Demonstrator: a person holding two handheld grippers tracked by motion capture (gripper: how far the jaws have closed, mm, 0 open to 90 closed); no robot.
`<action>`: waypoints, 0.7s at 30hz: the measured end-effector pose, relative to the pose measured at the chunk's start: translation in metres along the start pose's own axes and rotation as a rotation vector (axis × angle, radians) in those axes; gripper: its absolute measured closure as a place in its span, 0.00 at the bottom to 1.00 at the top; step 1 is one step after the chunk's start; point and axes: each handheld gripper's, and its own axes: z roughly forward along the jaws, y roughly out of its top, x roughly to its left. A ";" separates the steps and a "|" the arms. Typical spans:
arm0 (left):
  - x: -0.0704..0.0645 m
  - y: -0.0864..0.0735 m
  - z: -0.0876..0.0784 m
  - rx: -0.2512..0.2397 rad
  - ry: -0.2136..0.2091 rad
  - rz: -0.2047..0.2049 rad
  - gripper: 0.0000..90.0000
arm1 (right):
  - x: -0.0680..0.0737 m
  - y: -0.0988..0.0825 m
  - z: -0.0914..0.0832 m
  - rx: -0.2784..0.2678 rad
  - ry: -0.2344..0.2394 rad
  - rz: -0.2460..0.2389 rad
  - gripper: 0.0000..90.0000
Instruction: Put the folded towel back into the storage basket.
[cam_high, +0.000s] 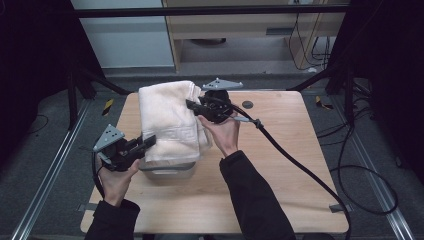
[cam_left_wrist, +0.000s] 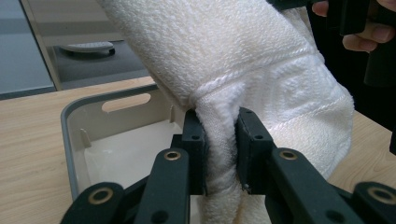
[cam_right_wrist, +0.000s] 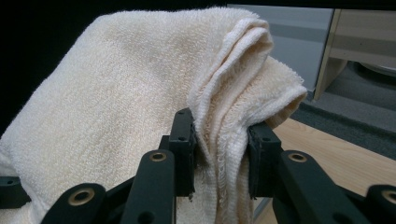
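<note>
A folded cream-white terry towel (cam_high: 167, 120) is held up between the two grippers in the centre of the high view, above a light wooden square table (cam_high: 280, 165). The towel hangs over a pale grey plastic bin with a hand slot in its wall (cam_high: 167, 170), which stands on the table a little left of the middle of the frame; its lower edge reaches about to the rim of the bin, but I cannot tell if it touches it.

The left gripper (cam_high: 146, 142) is at the lower left of the towel. In the left gripper view its two black jaws are clamped on a thick fold of the towel (cam_left_wrist: 222, 154), and the cloth is squeezed between the pads. The bin (cam_left_wrist: 70, 140) is seen at the left of that frame, just behind the jaws.

The right gripper (cam_high: 192, 105) is at the upper right corner of the towel, a little above the middle of the high view. In the right gripper view its jaws are also closed on several layers of the towel's edge (cam_right_wrist: 219, 144), and the rest of the cloth spreads to the left of the frame.

A thick black cable (cam_high: 300, 165) runs from the right gripper across the table to the lower right.
</note>
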 end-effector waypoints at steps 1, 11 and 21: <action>0.002 0.000 0.000 0.001 0.004 -0.003 0.83 | 0.000 0.000 0.002 0.002 0.000 -0.001 0.76; 0.015 -0.003 0.001 0.011 0.037 -0.013 0.83 | 0.005 0.001 0.019 0.007 -0.003 0.003 0.76; 0.026 -0.007 0.002 0.039 0.056 -0.021 0.83 | 0.008 -0.004 0.035 0.023 -0.003 0.014 0.76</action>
